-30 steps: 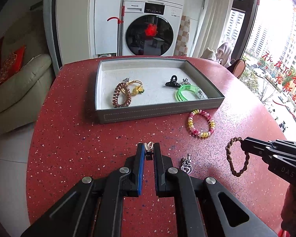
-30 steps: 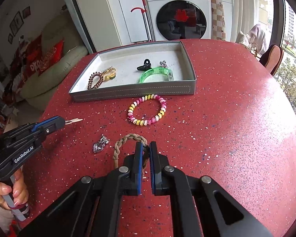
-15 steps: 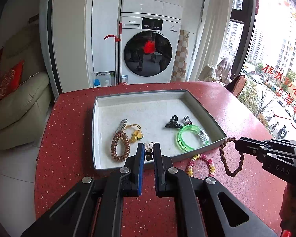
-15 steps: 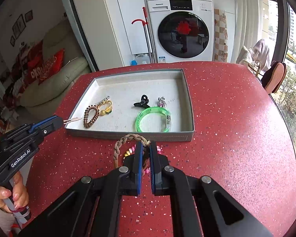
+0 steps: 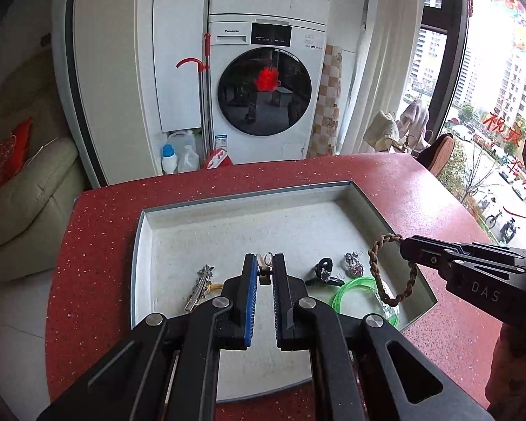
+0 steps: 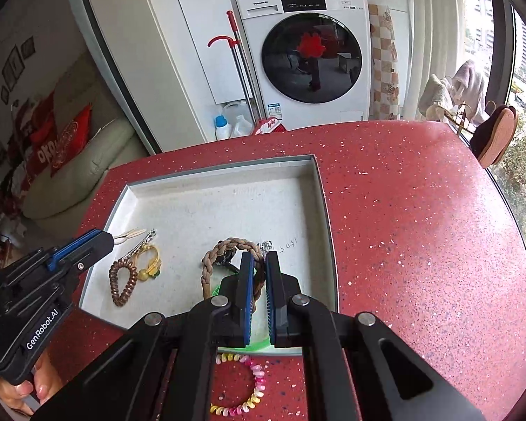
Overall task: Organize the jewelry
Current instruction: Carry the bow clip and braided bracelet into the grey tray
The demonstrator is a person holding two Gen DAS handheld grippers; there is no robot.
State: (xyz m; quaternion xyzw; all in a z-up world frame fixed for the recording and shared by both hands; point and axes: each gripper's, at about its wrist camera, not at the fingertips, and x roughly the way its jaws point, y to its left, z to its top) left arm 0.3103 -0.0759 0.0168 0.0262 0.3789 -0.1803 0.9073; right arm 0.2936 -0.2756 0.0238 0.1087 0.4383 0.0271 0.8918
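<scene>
A grey tray (image 5: 142, 245) (image 6: 324, 210) sits on the red table. My left gripper (image 5: 264, 275) is shut on a small pale hair clip (image 5: 264, 263), held above the tray's front middle; in the right wrist view the clip (image 6: 129, 235) sticks out of it. My right gripper (image 6: 259, 273) is shut on a brown braided bracelet (image 6: 224, 249), which hangs over the tray's right part (image 5: 378, 270). In the tray lie a green bangle (image 5: 354, 289), a black claw clip (image 5: 322, 273), a silver charm (image 5: 353, 265), a silver barrette (image 5: 200, 286), a brown coil tie (image 6: 122, 280) and a yellow piece (image 6: 150, 263).
A pink and yellow coil bracelet (image 6: 249, 389) lies on the table in front of the tray. Beyond the table's far edge are a washing machine (image 5: 266, 94), bottles (image 5: 179, 154) and a beige sofa (image 5: 24, 189). A chair (image 6: 494, 133) stands at the right.
Both grippers have risen and moved forward from the table's front to above the tray, carrying the hair clip and the braided bracelet. Both stay shut.
</scene>
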